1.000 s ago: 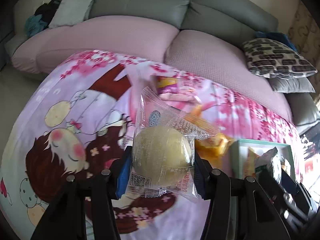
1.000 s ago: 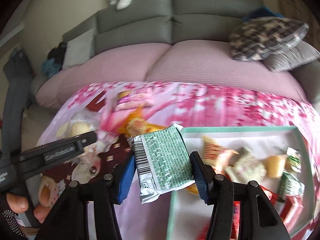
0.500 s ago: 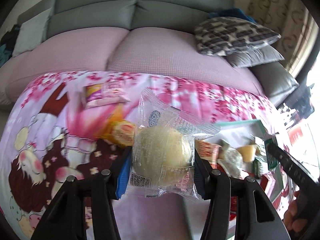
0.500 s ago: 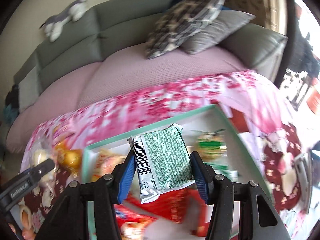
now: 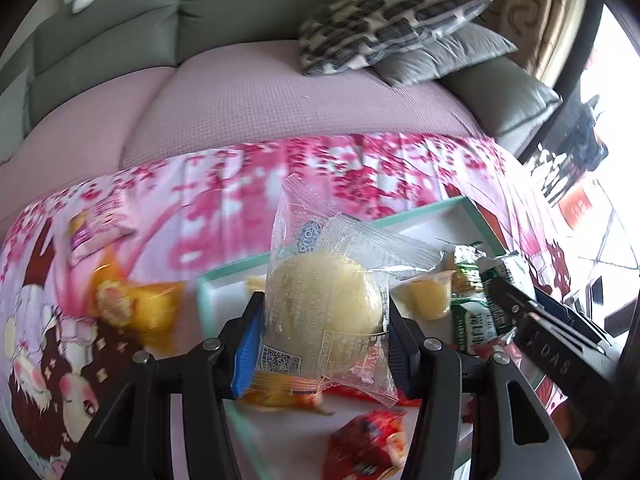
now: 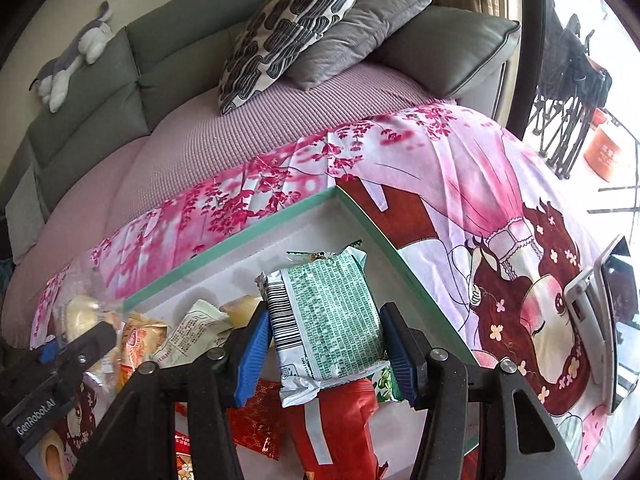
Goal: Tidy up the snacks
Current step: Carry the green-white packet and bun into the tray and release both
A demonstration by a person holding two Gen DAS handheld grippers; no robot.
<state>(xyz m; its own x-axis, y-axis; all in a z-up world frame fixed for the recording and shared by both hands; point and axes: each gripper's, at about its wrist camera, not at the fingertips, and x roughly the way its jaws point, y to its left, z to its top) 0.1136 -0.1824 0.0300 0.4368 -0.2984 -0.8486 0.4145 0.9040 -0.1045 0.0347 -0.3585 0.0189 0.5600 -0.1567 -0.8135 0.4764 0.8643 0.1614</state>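
Now left gripper (image 5: 324, 340) clamps wrapped bun (image 5: 322, 312), right gripper (image 6: 324, 344) clamps green packet (image 6: 328, 320), both over box (image 6: 368, 220); several snacks inside, orange pack (image 5: 136, 308) and pink pack (image 5: 100, 228) outside box.

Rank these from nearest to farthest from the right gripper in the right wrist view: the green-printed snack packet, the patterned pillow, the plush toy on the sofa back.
1. Green-printed snack packet: held between the right gripper fingers, over the box.
2. Patterned pillow: on the sofa seat, upper centre.
3. Plush toy: on the sofa back, far upper left.
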